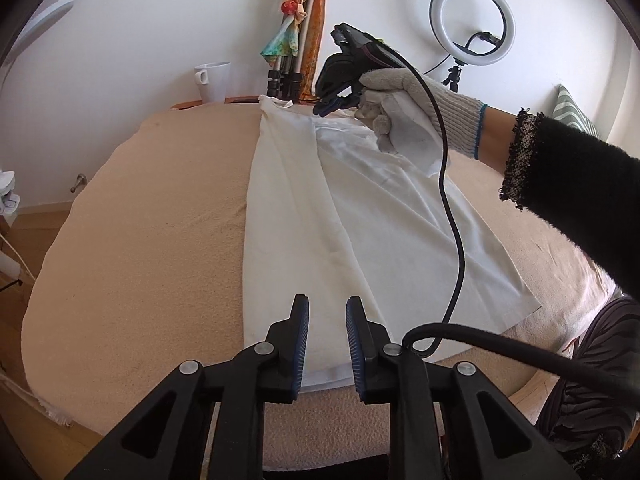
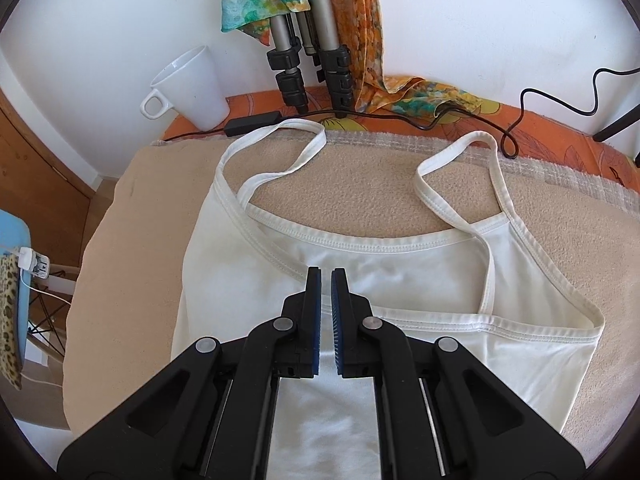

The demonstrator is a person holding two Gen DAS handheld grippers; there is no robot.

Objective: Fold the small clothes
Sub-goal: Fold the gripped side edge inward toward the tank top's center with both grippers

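Observation:
A white strappy top (image 1: 360, 208) lies flat on the beige blanket (image 1: 152, 248), its left side folded inward along its length. My left gripper (image 1: 327, 306) is open and empty, hovering over the top's hem end. My right gripper (image 1: 332, 104), held in a gloved hand, hovers at the strap end. In the right wrist view my right gripper (image 2: 326, 276) has its fingers nearly together with a thin gap, nothing between them, just above the top (image 2: 440, 280) below the neckline. The two straps (image 2: 296, 156) lie spread on the blanket (image 2: 132, 240).
A white mug (image 2: 192, 88), folded tripod legs (image 2: 316, 40) with colourful scarves and a black cable (image 2: 400, 116) stand along the wall at the far edge. A ring light (image 1: 472, 24) stands at the back right. A cable (image 1: 452, 208) hangs over the top.

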